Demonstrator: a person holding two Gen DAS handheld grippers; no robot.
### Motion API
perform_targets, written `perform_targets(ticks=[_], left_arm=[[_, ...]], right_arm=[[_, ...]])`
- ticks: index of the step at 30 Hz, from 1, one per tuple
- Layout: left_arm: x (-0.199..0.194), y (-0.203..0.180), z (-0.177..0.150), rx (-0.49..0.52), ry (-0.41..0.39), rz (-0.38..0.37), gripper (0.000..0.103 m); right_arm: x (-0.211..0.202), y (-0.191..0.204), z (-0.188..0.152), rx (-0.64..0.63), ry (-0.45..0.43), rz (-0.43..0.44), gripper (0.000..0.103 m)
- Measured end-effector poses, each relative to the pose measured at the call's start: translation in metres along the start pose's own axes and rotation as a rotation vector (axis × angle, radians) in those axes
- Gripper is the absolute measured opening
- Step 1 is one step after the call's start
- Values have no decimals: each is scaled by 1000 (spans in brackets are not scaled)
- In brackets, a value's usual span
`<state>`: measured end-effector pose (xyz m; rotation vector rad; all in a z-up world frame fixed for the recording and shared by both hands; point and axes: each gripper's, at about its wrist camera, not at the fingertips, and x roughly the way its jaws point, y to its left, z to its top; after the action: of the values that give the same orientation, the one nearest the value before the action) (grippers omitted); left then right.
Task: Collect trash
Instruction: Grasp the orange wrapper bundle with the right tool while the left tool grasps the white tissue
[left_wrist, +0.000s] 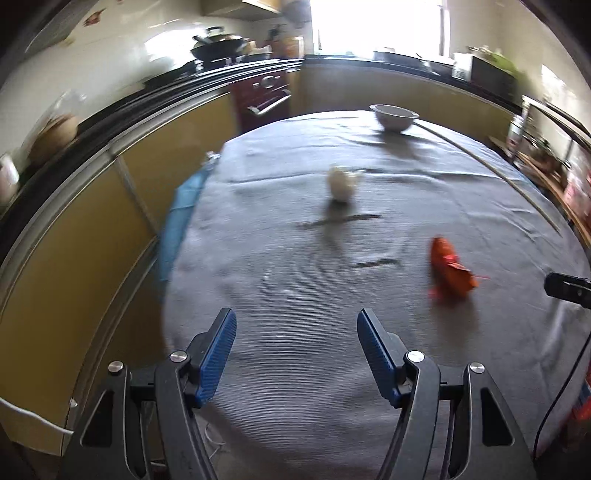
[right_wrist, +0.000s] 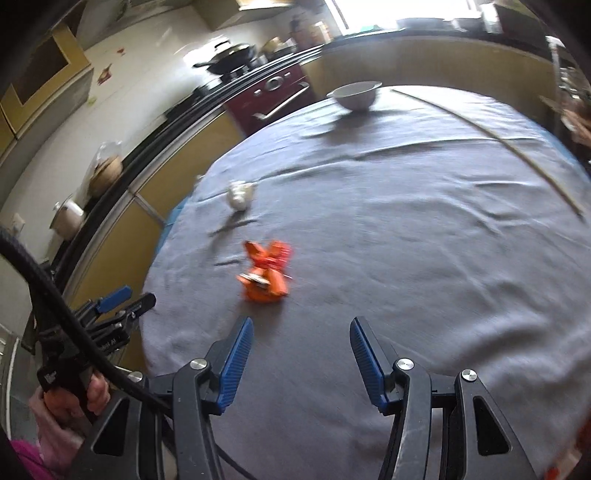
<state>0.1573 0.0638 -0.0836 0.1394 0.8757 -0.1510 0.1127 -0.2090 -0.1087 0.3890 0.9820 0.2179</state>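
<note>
A crumpled orange wrapper (left_wrist: 451, 271) lies on the grey tablecloth (left_wrist: 295, 288), ahead and right of my left gripper (left_wrist: 296, 321), which is open and empty above the table's near edge. A crumpled white paper ball (left_wrist: 341, 182) lies farther out near the middle. A white bowl (left_wrist: 394, 116) stands at the far edge. In the right wrist view, my right gripper (right_wrist: 301, 330) is open and empty, with the orange wrapper (right_wrist: 266, 273) just ahead and left of it. The white ball (right_wrist: 240, 196) and bowl (right_wrist: 355, 94) lie beyond. The left gripper (right_wrist: 127, 297) shows at the left.
A thin long stick (right_wrist: 495, 138) lies across the far right of the cloth. Yellow kitchen cabinets (left_wrist: 92, 229) and a dark counter with a wok (left_wrist: 219, 46) run along the left and back. Shelving with items (left_wrist: 554, 162) stands close on the right.
</note>
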Motion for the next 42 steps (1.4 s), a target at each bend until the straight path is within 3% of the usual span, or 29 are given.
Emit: perform_targets(ticks=[5,12,14,15,19,24,25,26,28,31,35,42], left_arm=[[10,14,10,-5,7,2,69],[38,15,72,-8,-17,-80,70],[51,10,94,-17,-27,-119,73],[60,6,104,-17,-27,-134,73],[101,-15,140,2,19,-197,73],[154,-38,154,-8,131,-248,73],[162,-41,153,-19,150,-250,59],[169,-42,152,-27,167,-248,34],[177,-42,148,-48,188,-246,27],[160,-42,142,-63,147,-266,25],[112,-55,128,-9,64,-269,25],[31,-93,100,81,-38,-214,25]], right_arm=[[55,15,28,21,62,67,59],[116,18,48,60,153,56,58],[120,25,47,24,142,37,50],[121,28,46,6,150,33,40],[122,46,36,-117,137,-21,37],[106,38,24,-132,111,-15,37],[101,37,22,-129,103,-12,37],[94,33,21,-124,90,-5,36],[83,26,19,-110,70,-4,36],[56,9,13,-75,31,8,36],[30,-8,7,-29,-30,7,36],[-18,-28,-8,9,-135,-12,36]])
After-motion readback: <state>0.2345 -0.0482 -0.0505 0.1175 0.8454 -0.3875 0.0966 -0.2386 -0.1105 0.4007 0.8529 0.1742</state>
